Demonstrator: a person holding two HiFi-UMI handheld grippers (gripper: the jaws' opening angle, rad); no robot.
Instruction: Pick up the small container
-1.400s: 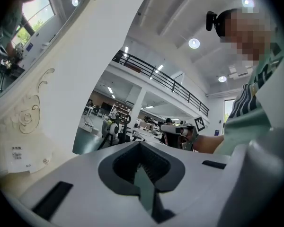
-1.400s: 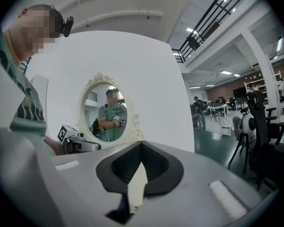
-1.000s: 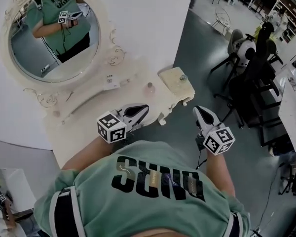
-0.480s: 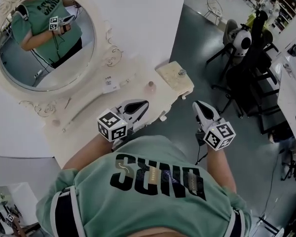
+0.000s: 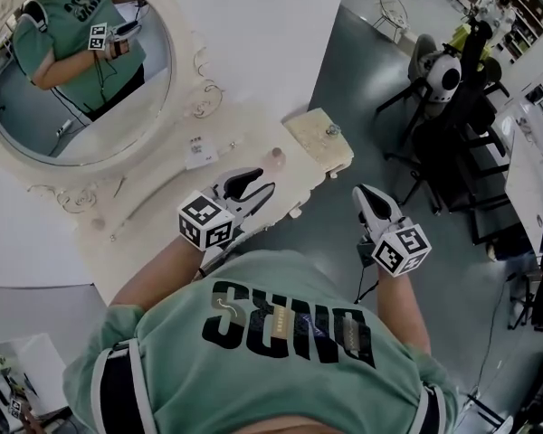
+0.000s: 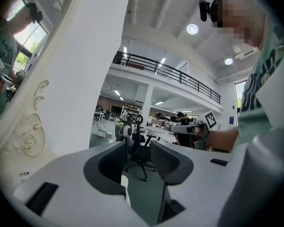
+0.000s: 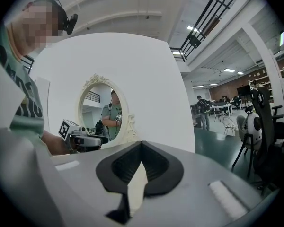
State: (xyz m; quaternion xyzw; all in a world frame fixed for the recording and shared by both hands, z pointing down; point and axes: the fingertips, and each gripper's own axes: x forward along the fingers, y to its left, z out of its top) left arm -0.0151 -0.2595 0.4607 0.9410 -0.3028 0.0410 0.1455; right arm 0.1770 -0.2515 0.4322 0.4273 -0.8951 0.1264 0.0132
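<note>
The small container (image 5: 274, 158), a pale pink jar, stands on the cream vanity table (image 5: 163, 211) near its right end. My left gripper (image 5: 251, 186) hovers over the table's front edge just short of the jar; its jaws have just been opening and stand apart with nothing between them. In the left gripper view the left gripper (image 6: 137, 161) shows only room beyond, and the jar is hidden below the jaws. My right gripper (image 5: 366, 197) hangs over the floor to the right of the table, jaws closed together, and in its own view the right gripper (image 7: 141, 147) is empty.
An oval ornate mirror (image 5: 72, 70) backs the table against a white wall. A white card (image 5: 197, 156) lies on the top, and a small knobbed object (image 5: 333, 131) sits on the raised right shelf. Office chairs (image 5: 443, 80) stand on the green floor at the right.
The left gripper has moved forward over the table toward the jar and its jaws have opened. The right gripper has hardly shifted.
</note>
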